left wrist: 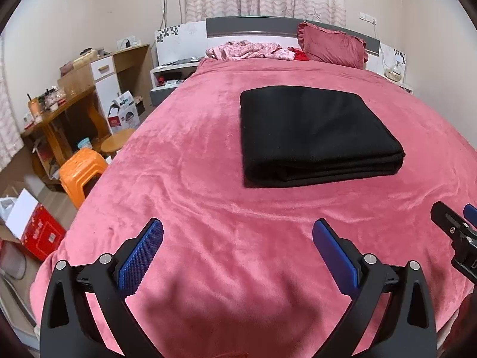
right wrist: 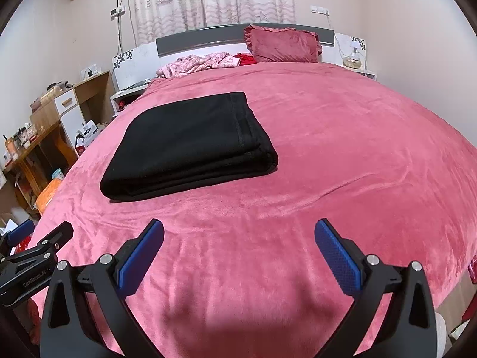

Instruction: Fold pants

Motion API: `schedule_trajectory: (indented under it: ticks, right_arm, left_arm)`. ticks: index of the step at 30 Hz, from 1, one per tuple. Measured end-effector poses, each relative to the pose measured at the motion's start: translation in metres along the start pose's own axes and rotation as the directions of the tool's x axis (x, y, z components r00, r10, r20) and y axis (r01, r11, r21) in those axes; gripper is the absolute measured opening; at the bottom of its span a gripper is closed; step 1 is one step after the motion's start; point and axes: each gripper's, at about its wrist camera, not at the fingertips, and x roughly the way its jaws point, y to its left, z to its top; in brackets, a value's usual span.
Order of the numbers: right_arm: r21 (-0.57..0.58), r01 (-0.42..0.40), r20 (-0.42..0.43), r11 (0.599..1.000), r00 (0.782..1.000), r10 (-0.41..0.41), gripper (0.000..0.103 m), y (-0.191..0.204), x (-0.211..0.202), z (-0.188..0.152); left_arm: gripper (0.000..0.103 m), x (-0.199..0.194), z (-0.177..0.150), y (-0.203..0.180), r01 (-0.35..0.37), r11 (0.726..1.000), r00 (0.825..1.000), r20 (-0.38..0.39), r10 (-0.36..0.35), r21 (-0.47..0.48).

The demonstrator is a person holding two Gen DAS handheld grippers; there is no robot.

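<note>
The black pants lay on the pink bedspread, already folded down into a thick, squared bundle with the stacked layers showing along the near edge. From the left it sat ahead and a little to the right; from the right it sat ahead and to the left, so it was between the two tools and well apart from both.

The left hand-held gripper hung over the bare bedspread near the foot of the bed, its blue pads spread wide and holding nothing. The right hand-held gripper was just as released, jaws splayed, empty, beside its partner.

To my eye the folding looked finished, or nearly so, and the step in hand was a tidy-up or simply backing away. If one more touch were wanted, I would have squared the near layers by pressing lightly on top rather than pinching an edge, since lifting one corner of so thick a stack could spill the layers open. The pile of pink clothing and the red pillow by the headboard were far off and no hindrance.
</note>
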Motion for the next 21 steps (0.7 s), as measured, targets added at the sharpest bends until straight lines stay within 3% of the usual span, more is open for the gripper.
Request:
schedule_trajectory:
  ticks: [21]
  right_arm:
    - [-0.028, -0.012, 0.021, 1.000, 1.000, 0.012, 0.101, 0.011, -0.006, 0.001]
  left_arm:
    - [0.099, -0.008, -0.002, 0.005, 0.002, 1.000, 1.000, 0.010, -0.002, -0.024]
